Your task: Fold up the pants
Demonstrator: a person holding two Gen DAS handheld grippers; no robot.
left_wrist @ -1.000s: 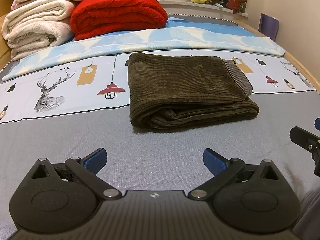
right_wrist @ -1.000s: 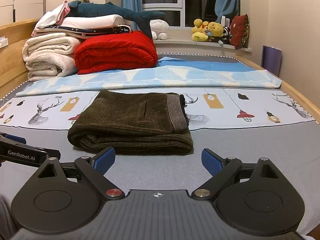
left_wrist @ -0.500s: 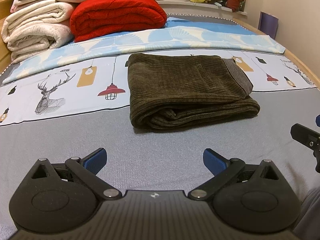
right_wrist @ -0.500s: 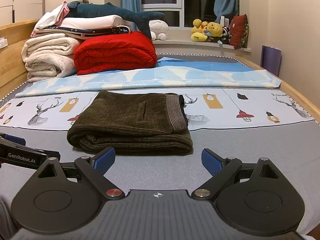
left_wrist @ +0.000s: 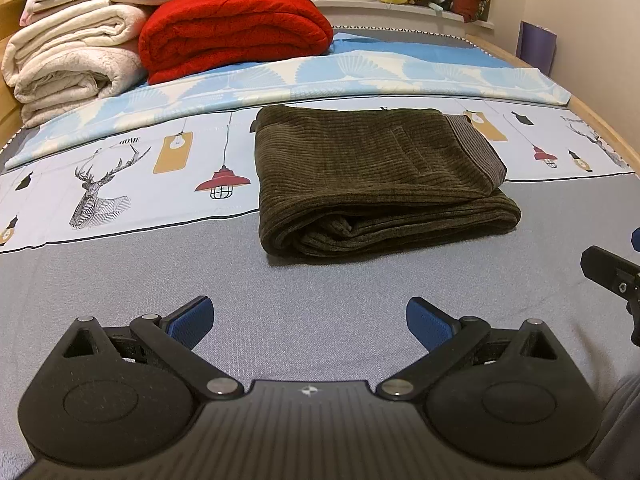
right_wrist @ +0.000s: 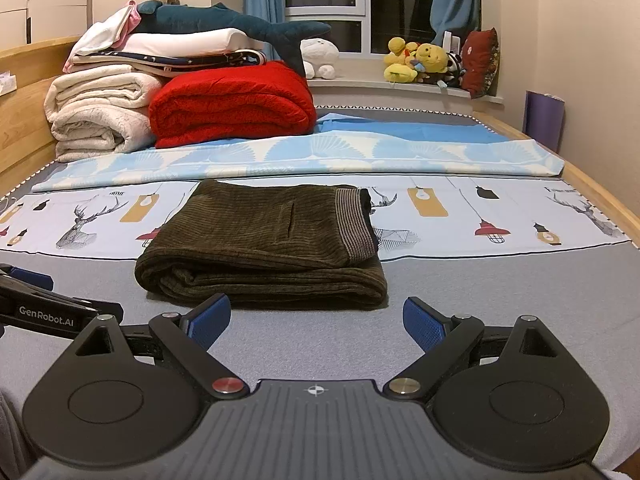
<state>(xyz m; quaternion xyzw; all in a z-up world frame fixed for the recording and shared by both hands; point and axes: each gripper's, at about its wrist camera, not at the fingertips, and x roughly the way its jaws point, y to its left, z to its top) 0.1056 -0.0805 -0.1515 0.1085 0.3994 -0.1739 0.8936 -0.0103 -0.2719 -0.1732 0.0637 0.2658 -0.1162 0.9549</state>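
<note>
Dark olive corduroy pants (left_wrist: 372, 176) (right_wrist: 264, 244) lie folded into a compact rectangle on the bed, striped waistband on top at the right. My left gripper (left_wrist: 308, 320) is open above the grey sheet, short of the pants' near edge, nothing between its blue pads. My right gripper (right_wrist: 316, 318) is open too, hovering just before the folded bundle's front edge. Each gripper's tip shows at the edge of the other's view.
A red blanket (right_wrist: 232, 104), rolled cream blankets (right_wrist: 96, 112) and a plush shark (right_wrist: 240, 24) are stacked at the head of the bed. Plush toys (right_wrist: 420, 60) sit on the windowsill. A wooden bed rail (right_wrist: 600, 196) runs along the right.
The pants have not moved. Both grippers stay open; the left wrist view has shifted only slightly.
</note>
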